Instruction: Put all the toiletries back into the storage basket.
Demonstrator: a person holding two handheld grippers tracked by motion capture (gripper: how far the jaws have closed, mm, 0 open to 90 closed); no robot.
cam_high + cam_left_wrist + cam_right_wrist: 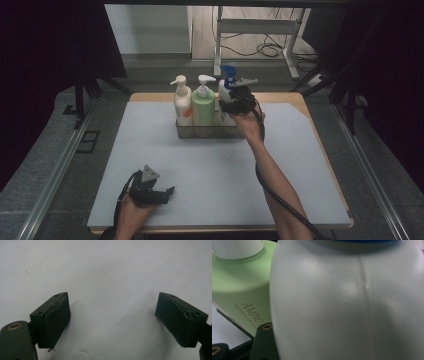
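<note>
Left gripper (167, 192): near left of table (300, 200), jaws spread wide over bare surface, holding nothing, well apart from the work.
Right gripper (226, 106): far centre, closed about the white bottle (347, 305) with blue top, upright at the right end of the tray (200, 132), touching the green bottle (203, 105); cream bottle (182, 102) leftmost.
Judged next: straight down into the tray.

Dark curtains (45, 45) flank a grey floor (150, 62), where a white desk frame (260, 30) stands over loose cables (267, 49).
</note>
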